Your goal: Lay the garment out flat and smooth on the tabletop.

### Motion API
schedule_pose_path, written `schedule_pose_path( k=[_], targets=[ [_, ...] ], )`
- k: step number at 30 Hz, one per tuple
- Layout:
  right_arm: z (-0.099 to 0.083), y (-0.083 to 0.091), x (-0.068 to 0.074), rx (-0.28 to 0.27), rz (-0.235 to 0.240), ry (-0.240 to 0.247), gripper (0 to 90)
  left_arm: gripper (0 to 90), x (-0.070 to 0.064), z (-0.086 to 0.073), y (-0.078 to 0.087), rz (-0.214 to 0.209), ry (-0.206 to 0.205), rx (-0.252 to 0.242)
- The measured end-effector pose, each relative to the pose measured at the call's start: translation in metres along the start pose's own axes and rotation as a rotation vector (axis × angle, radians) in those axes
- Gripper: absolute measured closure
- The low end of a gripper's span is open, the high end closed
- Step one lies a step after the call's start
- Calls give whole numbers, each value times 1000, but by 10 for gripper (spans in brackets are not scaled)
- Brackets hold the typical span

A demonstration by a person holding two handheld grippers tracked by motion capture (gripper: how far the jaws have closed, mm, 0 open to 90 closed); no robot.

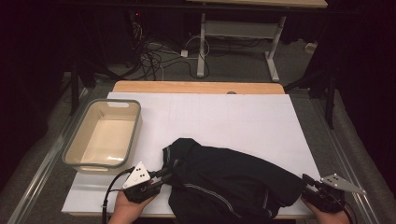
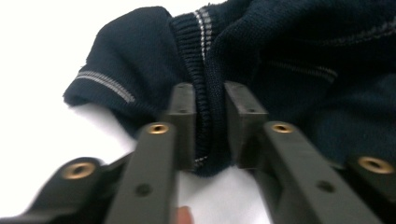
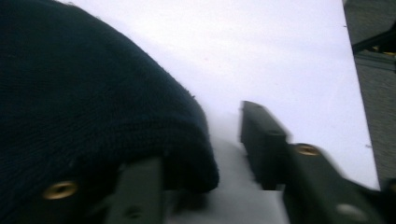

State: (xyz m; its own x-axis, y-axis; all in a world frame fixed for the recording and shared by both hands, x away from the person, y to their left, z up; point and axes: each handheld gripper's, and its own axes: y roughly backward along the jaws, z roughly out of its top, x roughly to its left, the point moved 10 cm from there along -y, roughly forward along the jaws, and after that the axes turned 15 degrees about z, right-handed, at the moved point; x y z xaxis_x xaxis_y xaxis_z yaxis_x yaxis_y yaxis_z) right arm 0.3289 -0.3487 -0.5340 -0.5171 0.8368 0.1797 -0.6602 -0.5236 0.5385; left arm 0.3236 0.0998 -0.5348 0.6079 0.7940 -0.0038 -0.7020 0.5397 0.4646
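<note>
Two tools at the dark sweater: my left tool clenches its ribbed edge; right tool spread, cloth draped over one jaw. Sweater crumpled between them; bin beyond left tool empty.

Dim surroundings, glaring white, blurred close-ups

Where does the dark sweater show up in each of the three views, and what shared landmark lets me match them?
High view: sweater lies bottom centre on the white sheet, between the two tongs.
Left gripper view: sweater fills the upper right; its ribbed edge runs down between the jaws.
Right gripper view: sweater covers the left half, draped over the left jaw.
Shared landmark: the white sheet under it.
</note>
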Motion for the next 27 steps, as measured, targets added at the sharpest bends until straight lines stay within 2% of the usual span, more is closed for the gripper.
schedule_pose_path(
  k=[5, 7, 8, 9, 12, 15, 18, 21, 24, 27],
  targets=[
    [1, 20, 14, -44, -20, 11, 439, 337, 0, 14, 4, 0, 41, -36],
    [-2, 28, 20, -52, -22, 11, 431, 259, -2, 19, 10, -7, 42, -58],
    [-6, 37, 26, -59, -29, 13, 427, 254, -3, 21, 12, -11, 36, -67],
    [-6, 37, 26, -59, -29, 13, 427, 254, -4, 23, 13, -14, 31, -73],
    [-7, 48, 38, -84, -29, 17, 427, 253, -7, 22, 9, -34, 24, -56],
    [-3, 56, 57, -105, -20, 45, 427, 210, -8, 21, -3, -47, 39, -20],
    [0, 59, 79, -109, -16, 91, 427, 219, -12, 22, -11, -70, 40, -20],
    [3, 59, 102, -124, 32, 115, 434, 249, -12, 22, -17, -79, 45, -16],
    [-1, 49, 126, -106, 92, 145, 426, 275, -11, 21, -22, -82, 64, -8],
    [-6, 37, 151, -89, 184, 147, 344, 276, -10, 19, -26, -76, 68, 11]
  ],
)
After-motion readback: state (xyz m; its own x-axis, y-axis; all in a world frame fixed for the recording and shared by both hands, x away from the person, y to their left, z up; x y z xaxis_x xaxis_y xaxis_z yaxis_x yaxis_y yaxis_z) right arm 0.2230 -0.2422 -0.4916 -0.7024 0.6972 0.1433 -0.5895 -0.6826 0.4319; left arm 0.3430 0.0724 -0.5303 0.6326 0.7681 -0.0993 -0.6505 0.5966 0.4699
